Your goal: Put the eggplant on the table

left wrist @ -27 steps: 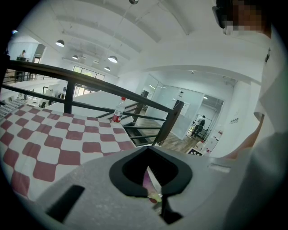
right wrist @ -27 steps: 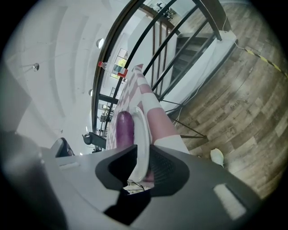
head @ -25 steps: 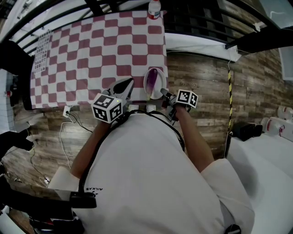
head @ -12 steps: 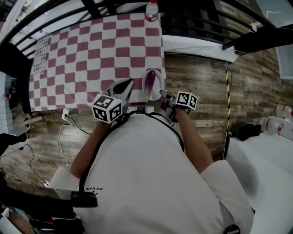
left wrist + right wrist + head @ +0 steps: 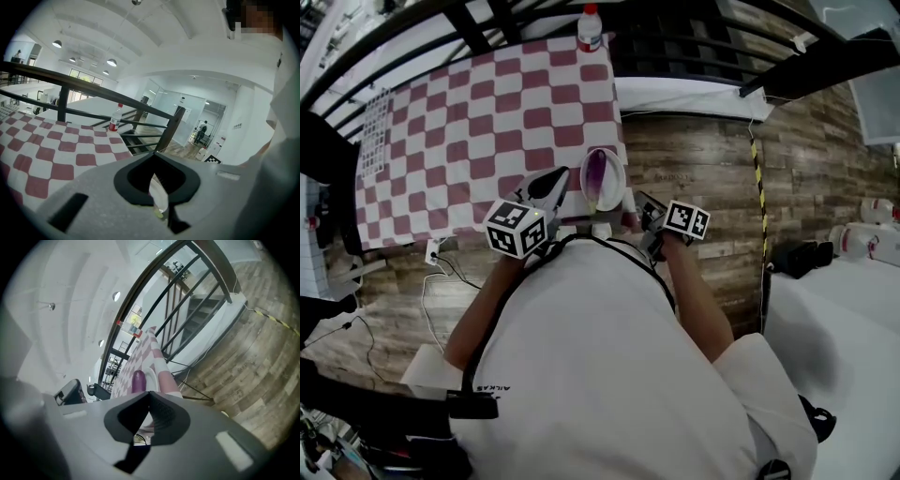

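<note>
A purple eggplant (image 5: 598, 172) lies in a white plate (image 5: 617, 194) at the front right corner of the checkered table (image 5: 469, 122). My left gripper (image 5: 558, 184) is at the plate's left edge. In the left gripper view its jaws (image 5: 153, 154) are shut with the thin white plate rim (image 5: 157, 193) between them. My right gripper (image 5: 645, 208) hangs just right of the plate, apart from it. Its jaws have just been closing and nothing is between them. In the right gripper view the eggplant (image 5: 138, 380) shows beyond the shut gripper (image 5: 149, 393).
A bottle with a red label (image 5: 589, 28) stands at the table's far edge, and a dark railing (image 5: 675, 47) runs behind it. Right of the table is wood floor with a yellow-black strip (image 5: 759, 187). Cables (image 5: 441, 272) lie below the table's front edge.
My right gripper was at the plate's near right rim; now it has drawn back to the right, off the plate. The left gripper stays at the plate's left edge.
</note>
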A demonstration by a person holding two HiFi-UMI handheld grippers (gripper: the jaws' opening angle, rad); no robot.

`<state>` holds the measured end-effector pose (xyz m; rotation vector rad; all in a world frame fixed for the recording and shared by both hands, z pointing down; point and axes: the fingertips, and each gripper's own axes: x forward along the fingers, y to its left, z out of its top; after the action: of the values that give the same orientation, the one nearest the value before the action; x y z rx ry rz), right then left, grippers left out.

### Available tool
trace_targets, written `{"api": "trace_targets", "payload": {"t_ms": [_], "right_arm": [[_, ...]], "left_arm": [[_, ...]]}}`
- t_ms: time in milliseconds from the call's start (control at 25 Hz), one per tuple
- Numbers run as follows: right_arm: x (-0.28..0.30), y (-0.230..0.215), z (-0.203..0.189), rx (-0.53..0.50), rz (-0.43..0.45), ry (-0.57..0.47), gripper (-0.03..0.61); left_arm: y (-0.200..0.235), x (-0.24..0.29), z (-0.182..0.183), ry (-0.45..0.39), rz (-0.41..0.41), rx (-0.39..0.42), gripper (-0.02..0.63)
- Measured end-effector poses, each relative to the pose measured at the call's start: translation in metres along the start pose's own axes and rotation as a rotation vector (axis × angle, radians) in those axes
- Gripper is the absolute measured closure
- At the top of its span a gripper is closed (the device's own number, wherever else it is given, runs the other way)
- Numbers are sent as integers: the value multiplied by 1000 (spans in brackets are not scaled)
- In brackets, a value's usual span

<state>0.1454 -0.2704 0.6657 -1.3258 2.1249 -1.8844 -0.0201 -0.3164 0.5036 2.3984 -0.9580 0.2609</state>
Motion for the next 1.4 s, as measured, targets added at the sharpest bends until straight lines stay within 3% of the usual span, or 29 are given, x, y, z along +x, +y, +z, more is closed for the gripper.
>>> {"api": "trace_targets", "payload": {"t_ms": [240, 440, 600, 1040, 1400], "right_arm": [[-27, 36, 15, 0, 112, -124, 572], [-51, 63, 24, -32, 126, -196, 572], [-58, 91, 29, -54, 203, -235, 572], [-87, 146, 41, -277, 221, -307, 572], [-88, 161, 40, -313, 234, -325, 572]], "left_arm": [[-9, 5, 5, 5, -36, 14, 614], [-12, 2, 10, -2, -50, 18, 614], [-10, -2, 13, -9, -53, 14, 614], [-15, -15, 27, -41, -68, 19, 614], [-13, -21, 29, -48, -66, 17, 614]]}}
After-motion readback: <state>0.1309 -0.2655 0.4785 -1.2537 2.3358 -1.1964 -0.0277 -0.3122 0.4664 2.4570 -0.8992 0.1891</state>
